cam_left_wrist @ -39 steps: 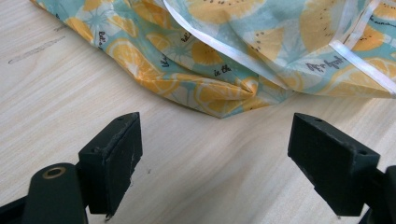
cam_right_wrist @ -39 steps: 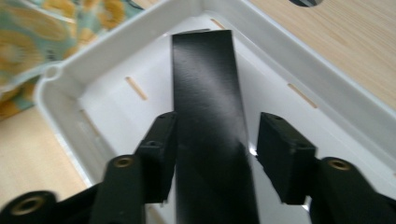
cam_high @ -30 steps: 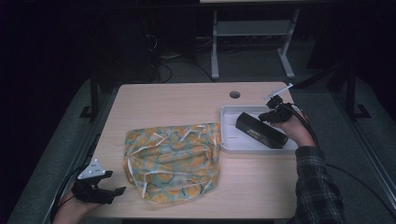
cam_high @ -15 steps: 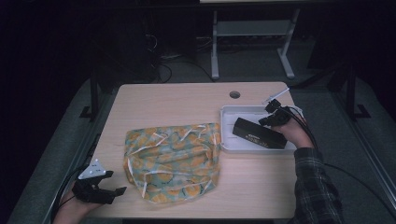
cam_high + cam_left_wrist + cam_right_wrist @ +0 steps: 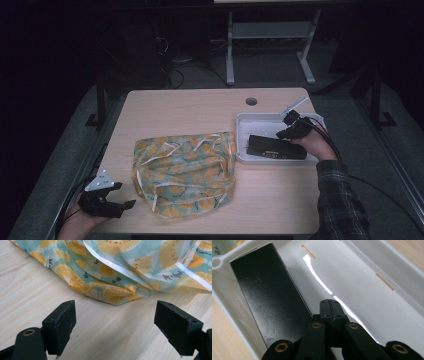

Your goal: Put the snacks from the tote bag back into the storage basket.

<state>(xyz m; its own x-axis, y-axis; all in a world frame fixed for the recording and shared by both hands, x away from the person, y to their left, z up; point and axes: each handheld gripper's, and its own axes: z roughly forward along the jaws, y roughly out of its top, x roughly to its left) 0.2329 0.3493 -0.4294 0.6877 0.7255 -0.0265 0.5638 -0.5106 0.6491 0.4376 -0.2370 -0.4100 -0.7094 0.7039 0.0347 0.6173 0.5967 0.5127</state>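
Observation:
A crumpled cloth (image 5: pixel 185 172) printed with yellow citrus slices on pale blue lies mid-table. My left gripper (image 5: pixel 124 196) rests at the front left edge of the table, open, with the cloth's hem (image 5: pixel 117 300) just beyond its empty jaws (image 5: pixel 125 317). A flat black box (image 5: pixel 276 148) lies in a white tray (image 5: pixel 270 119) at the right. My right gripper (image 5: pixel 285 132) reaches into that tray. Its jaws (image 5: pixel 329 305) are pressed together, right beside the long edge of the black box (image 5: pixel 269 295), with nothing visible between the pads.
A round cable hole (image 5: pixel 251 101) sits near the table's far edge. The tray wall (image 5: pixel 387 272) has narrow slots. Bare wood (image 5: pixel 190 115) stretches behind the cloth. A metal stand (image 5: pixel 270 35) and cables lie on the dark floor beyond.
The black box has shifted slightly toward the tray's near side and lies flatter, with the right hand moving a little along with it. The left gripper and cloth have not moved.

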